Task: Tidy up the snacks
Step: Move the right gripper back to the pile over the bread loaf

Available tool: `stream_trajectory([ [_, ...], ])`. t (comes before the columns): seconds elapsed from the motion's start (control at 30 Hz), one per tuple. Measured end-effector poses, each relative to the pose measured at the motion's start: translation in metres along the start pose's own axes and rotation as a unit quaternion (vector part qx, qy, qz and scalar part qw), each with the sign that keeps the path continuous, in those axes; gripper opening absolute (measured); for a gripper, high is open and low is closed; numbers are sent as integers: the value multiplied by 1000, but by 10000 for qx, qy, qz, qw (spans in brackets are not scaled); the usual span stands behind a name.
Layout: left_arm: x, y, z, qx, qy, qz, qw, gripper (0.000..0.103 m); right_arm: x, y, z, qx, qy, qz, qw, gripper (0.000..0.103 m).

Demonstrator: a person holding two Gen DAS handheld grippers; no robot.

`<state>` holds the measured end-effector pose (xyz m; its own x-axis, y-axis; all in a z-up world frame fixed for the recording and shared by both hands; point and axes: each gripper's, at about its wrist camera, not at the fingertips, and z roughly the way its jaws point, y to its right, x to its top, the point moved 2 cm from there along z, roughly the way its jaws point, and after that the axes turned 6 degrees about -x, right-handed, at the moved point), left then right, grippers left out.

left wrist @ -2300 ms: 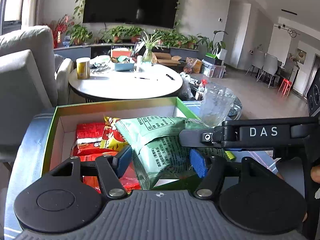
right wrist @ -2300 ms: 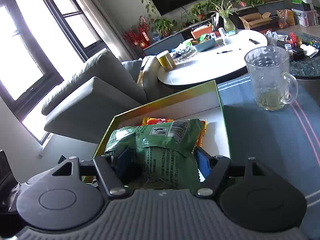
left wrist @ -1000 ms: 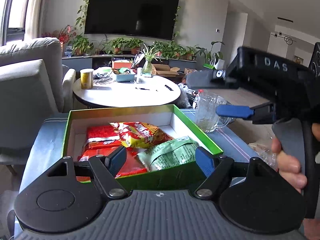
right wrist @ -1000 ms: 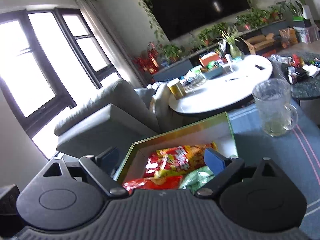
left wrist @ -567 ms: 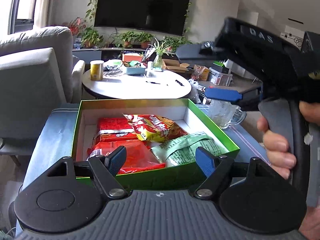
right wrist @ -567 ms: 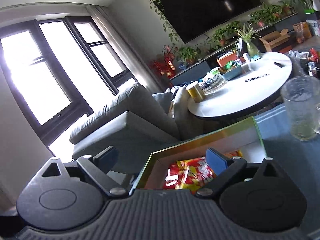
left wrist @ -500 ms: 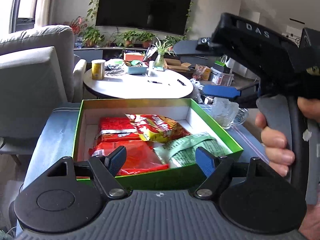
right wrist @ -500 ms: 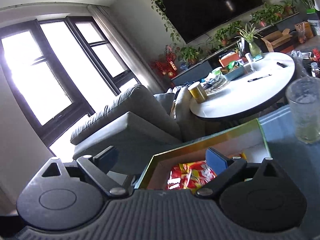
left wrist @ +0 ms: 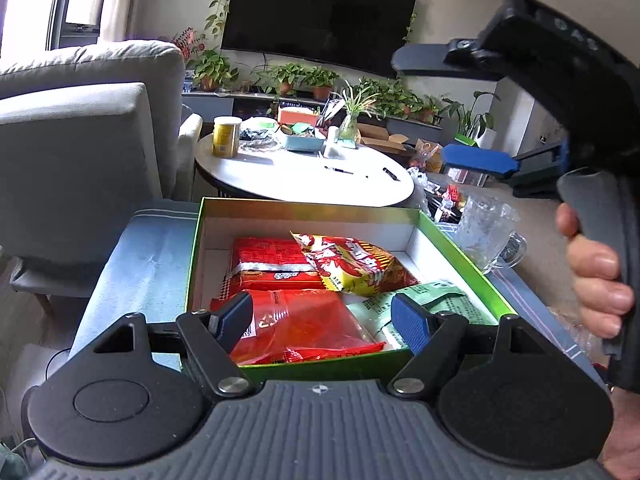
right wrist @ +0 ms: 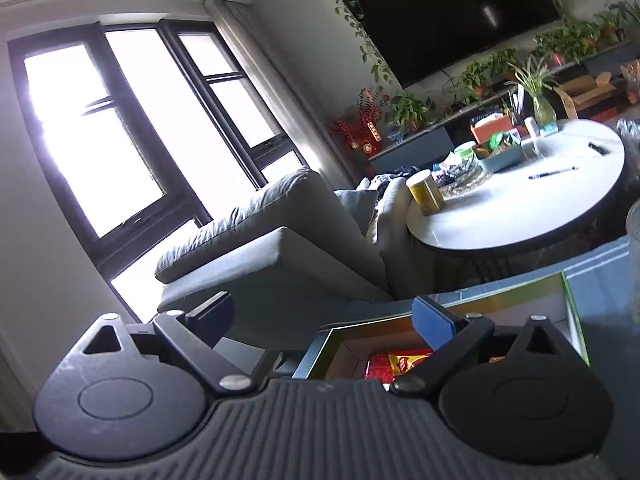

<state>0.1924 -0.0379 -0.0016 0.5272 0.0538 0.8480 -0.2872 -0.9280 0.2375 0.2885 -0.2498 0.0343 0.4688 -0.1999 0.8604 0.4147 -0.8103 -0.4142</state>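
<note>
A green box (left wrist: pixel 464 258) holds a green snack bag (left wrist: pixel 440 300) at the near right, red packets (left wrist: pixel 304 320) at the left and a red-yellow bag (left wrist: pixel 352 260) in the middle. My left gripper (left wrist: pixel 320 320) is open and empty, hovering over the box's near edge. My right gripper (left wrist: pixel 460 112) is open and empty, raised high at the right of the box. In the right wrist view the right gripper (right wrist: pixel 324 320) looks over the box's left corner (right wrist: pixel 332 336), with a red packet (right wrist: pixel 396 364) showing below.
A glass mug (left wrist: pixel 486 232) stands right of the box on the blue cloth (left wrist: pixel 140 256). A grey armchair (left wrist: pixel 80 140) is at the left. A round white table (left wrist: pixel 304 176) with a yellow can (left wrist: pixel 226 136) stands behind the box.
My right gripper let go of the green bag into the box, opened, and rose up and back. My left gripper backed off a little from the box.
</note>
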Motion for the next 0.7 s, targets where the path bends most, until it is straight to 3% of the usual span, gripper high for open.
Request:
stream_trajectory([
  [0.43, -36, 25, -66, -470, 107, -163, 9987, 74, 2, -35, -96, -532, 123, -569, 9969, 78],
  [0.7, -75, 46, -94, -778, -210, -187, 9966, 74, -62, -11, -137, -1078, -494, -387, 9922, 78],
])
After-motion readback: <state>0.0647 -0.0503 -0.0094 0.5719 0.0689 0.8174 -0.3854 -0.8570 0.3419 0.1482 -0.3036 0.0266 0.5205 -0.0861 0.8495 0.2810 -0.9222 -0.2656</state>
